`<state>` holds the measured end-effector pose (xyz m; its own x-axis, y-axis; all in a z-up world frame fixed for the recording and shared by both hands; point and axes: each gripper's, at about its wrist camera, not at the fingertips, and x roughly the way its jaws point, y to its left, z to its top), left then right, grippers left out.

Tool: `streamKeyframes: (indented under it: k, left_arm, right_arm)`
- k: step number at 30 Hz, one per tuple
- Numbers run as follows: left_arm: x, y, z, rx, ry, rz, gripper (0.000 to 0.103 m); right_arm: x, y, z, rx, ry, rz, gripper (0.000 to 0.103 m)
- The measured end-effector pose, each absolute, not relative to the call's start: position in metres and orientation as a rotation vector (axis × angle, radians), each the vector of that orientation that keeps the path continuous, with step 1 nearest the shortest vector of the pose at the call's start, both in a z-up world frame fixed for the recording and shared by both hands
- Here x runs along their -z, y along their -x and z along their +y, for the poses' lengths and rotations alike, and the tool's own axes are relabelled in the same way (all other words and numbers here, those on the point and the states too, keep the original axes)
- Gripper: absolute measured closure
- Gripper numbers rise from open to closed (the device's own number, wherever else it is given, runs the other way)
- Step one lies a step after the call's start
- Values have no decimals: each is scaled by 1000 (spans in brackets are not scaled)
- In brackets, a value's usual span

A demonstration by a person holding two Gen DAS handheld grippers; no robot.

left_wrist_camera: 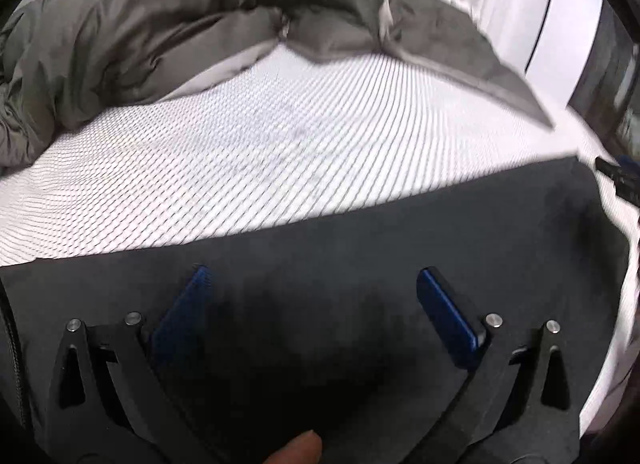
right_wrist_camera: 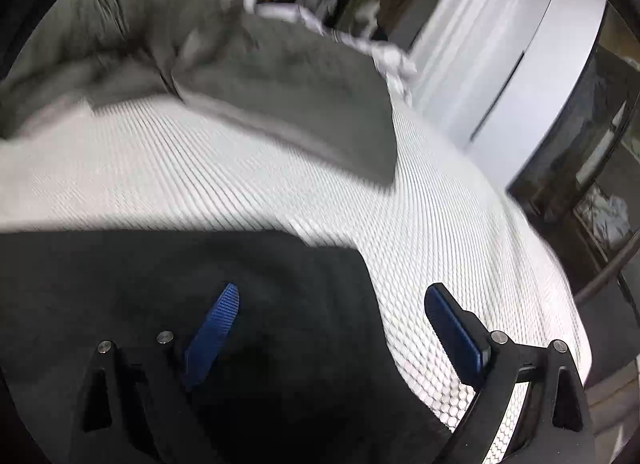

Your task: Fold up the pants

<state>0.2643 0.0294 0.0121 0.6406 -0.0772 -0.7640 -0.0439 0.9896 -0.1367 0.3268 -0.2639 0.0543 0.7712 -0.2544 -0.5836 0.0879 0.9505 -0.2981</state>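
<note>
Lying beneath left gripper: pants

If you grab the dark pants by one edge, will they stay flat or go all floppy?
Probably floppy: the dark pants lie limp, with a wavy edge, on the white bed cover. Likely light, being thin cloth. They shouldn't roll or tip, though they may drag on the textured cover.

From where I stand there is nothing to read: no words, labels, brand marks or numbers show in either wrist view.
</note>
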Motion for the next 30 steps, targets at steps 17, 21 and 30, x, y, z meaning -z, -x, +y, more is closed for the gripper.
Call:
streamKeyframes:
  k: [17, 21, 30]
  left_arm:
    - [30, -308, 41, -8, 162, 994, 1]
    - [15, -300, 31, -11, 116, 963, 1]
    - [5, -247, -44, 255, 59, 986, 1]
  right_arm:
    - [21, -397, -330, 247, 222, 927, 11]
    - [-1, -379, -302, 257, 321, 844, 11]
    - [-5, -267, -167, -244, 238, 839, 4]
